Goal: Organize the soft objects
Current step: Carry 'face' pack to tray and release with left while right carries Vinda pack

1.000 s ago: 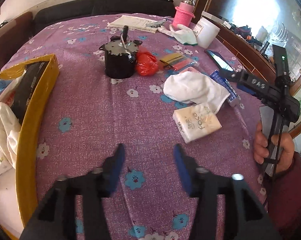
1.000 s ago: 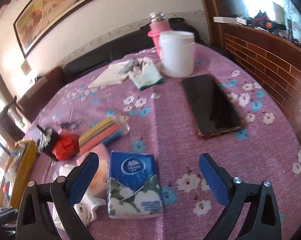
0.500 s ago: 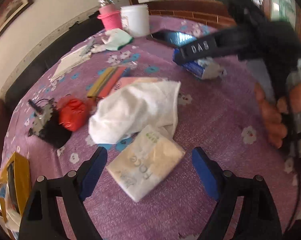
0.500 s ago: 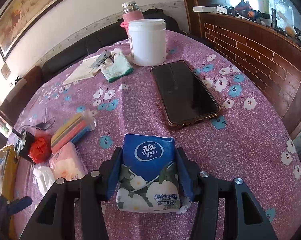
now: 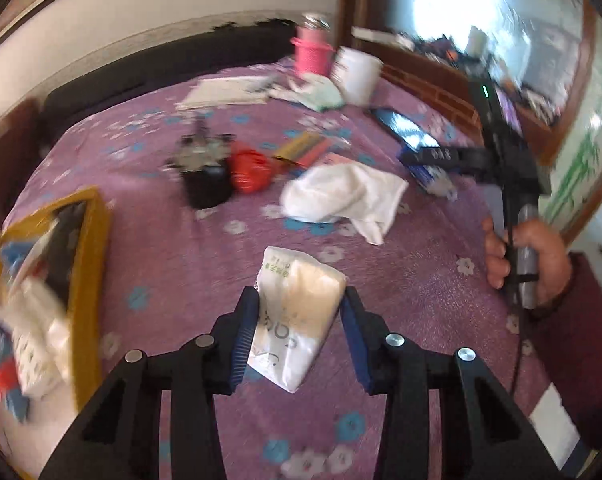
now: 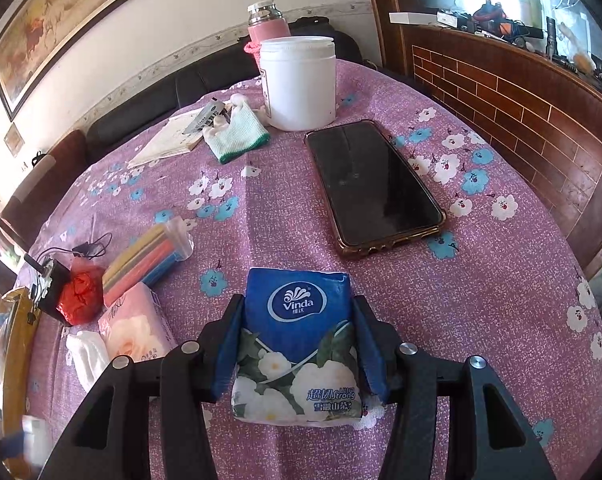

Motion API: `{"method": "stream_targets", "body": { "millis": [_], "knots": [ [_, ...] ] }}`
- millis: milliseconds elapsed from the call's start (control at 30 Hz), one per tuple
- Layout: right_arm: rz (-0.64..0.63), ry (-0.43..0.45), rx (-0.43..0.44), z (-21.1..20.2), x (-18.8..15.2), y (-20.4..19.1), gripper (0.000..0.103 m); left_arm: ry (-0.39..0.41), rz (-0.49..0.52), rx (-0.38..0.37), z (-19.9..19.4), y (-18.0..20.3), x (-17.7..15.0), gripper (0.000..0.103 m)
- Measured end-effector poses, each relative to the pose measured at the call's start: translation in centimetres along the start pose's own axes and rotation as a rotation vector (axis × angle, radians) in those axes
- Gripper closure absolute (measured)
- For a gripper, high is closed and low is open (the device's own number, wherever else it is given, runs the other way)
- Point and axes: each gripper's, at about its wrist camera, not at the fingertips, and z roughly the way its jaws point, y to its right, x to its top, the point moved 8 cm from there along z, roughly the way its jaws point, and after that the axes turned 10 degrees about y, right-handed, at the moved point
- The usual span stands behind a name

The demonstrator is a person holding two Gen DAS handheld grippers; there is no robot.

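**Between both tools, a tissue pack each**

Between the blue pads of the left tool [image 5: 297, 332] sits a cream tissue pack [image 5: 297, 312], tilted, its far end over the purple flowered tabletop [image 5: 161, 240]; the jaws are closing on it and both pads touch its sides. Beyond it lies a crumpled white cloth [image 5: 341, 196], and to the left a yellow box [image 5: 87, 280] already holding soft packs. The right tool [image 6: 299, 344] is clenched on a blue Vinda tissue pack [image 6: 297, 336], printed with white flowers. Just ahead lies a black phone [image 6: 373, 184], with a white jar [image 6: 299, 82] farther back. A pink tissue pack [image 6: 135, 328] lies to the left.
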Motion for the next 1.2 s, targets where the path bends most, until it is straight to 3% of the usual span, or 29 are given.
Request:
{"method": "stream_targets", "body": {
  "millis": [133, 333, 533, 633, 700, 733, 800, 900, 967, 1133, 1200],
  "knots": [
    [0.012, 0.011, -0.013, -0.2, 0.0, 0.3, 0.047, 0.075, -0.112, 0.085, -5.2, -4.9, -1.1, 0.063],
    [0.058, 0.040, -0.036, -1.5, 0.2, 1.2, 0.047, 0.122, -0.247, 0.225, -10.2, -12.2, -3.3, 0.066],
    [0.006, 0.126, -0.008, -7.4, 1.4, -0.9, 0.047, 0.121, -0.369, 0.321, -13.4, -18.9, -6.4, 0.066],
    [-0.036, 0.139, 0.045, -9.9, 1.6, -3.5, 0.047, 0.115, -0.336, 0.272, -13.3, -17.5, -6.7, 0.062],
    [-0.066, 0.134, 0.093, -11.0, 1.1, -5.8, 0.047, 0.113, -0.273, 0.193, -12.5, -14.3, -6.3, 0.039],
    [-0.078, 0.129, 0.112, -11.4, 0.7, -6.8, 0.047, 0.119, -0.237, 0.153, -12.0, -12.6, -6.1, 0.035],
    [-0.100, 0.100, 0.165, -11.8, -0.4, -9.1, 0.047, 0.109, -0.147, 0.081, -10.5, -8.9, -5.7, 0.033],
    [-0.135, 0.060, 0.230, -12.5, -2.3, -11.8, 0.047, 0.060, -0.015, 0.045, -7.5, -5.2, -5.5, 0.031],
    [-0.167, 0.047, 0.255, -12.9, -3.3, -13.1, 0.047, 0.029, 0.047, 0.058, -5.6, -4.6, -5.6, 0.031],
    [-0.210, 0.026, 0.289, -13.8, -5.0, -14.2, 0.047, -0.098, 0.082, 0.009, -1.9, -4.8, -6.8, 0.022],
    [-0.204, 0.019, 0.299, -13.9, -5.3, -14.1, 0.047, -0.132, 0.098, -0.015, -1.1, -4.3, -7.7, 0.011]
  ]
}}
